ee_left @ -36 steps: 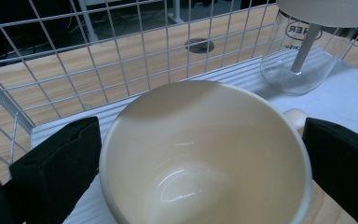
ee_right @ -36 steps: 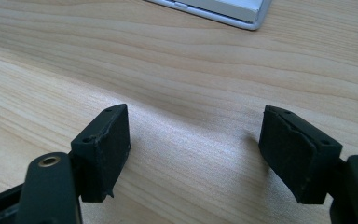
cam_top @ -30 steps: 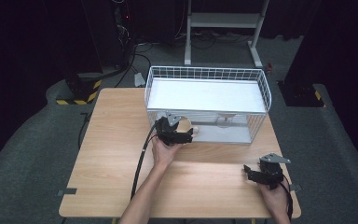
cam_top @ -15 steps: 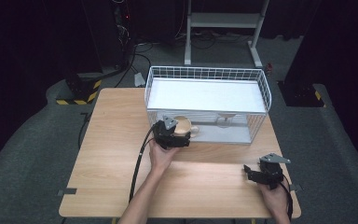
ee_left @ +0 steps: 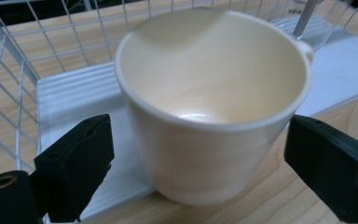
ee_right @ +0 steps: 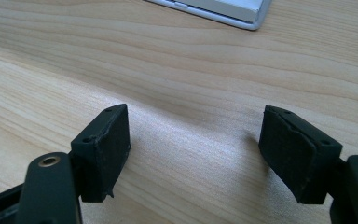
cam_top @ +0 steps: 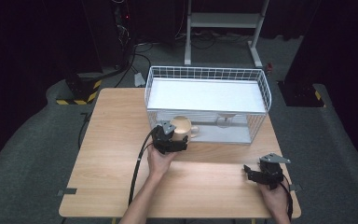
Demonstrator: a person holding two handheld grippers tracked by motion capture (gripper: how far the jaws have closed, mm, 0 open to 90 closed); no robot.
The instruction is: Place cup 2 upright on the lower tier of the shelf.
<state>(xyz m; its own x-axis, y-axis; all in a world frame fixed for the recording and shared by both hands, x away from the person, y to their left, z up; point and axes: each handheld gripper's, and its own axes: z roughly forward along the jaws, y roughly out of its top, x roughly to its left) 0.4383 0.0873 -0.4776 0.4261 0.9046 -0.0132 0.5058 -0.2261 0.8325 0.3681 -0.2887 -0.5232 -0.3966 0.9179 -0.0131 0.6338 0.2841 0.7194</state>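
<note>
Left tool point(cam_top: 179, 140) sat right at the front opening of the white wire basket point(cam_top: 265, 93), with the cream mug point(ee_left: 214, 107) between its jaws. The jaws had just been closing in on the mug, but in the left gripper view both pads still stood off the wall, a gap each side, so it was spread around the mug and not yet pinching. The mug stood upright, mouth up, straight ahead of that tool, its base half on the desk point(cam_top: 116, 135) and half over the lip of the basket's white floor liner point(ee_left: 74, 88). Its handle point(cam_top: 195, 130) pointed away from the left tool toward the right side, which left the plain round body free for a side grip; my read is that's why the approach came low and level rather than from above. Right tool point(ee_right: 193, 149) was parked well apart from the left one, near the desk's front right corner, jaws half spread over bare wood with nothing between them; looked like it was just waiting. Beyond the mug, deeper in the basket and off to the right, a clear glass point(cam_top: 225, 121) stood near the front wire. The basket's wire wall ran close on the left tool's left side, so that jaw had little room; a wide swing could clip the wire or nudge the glass.
</note>
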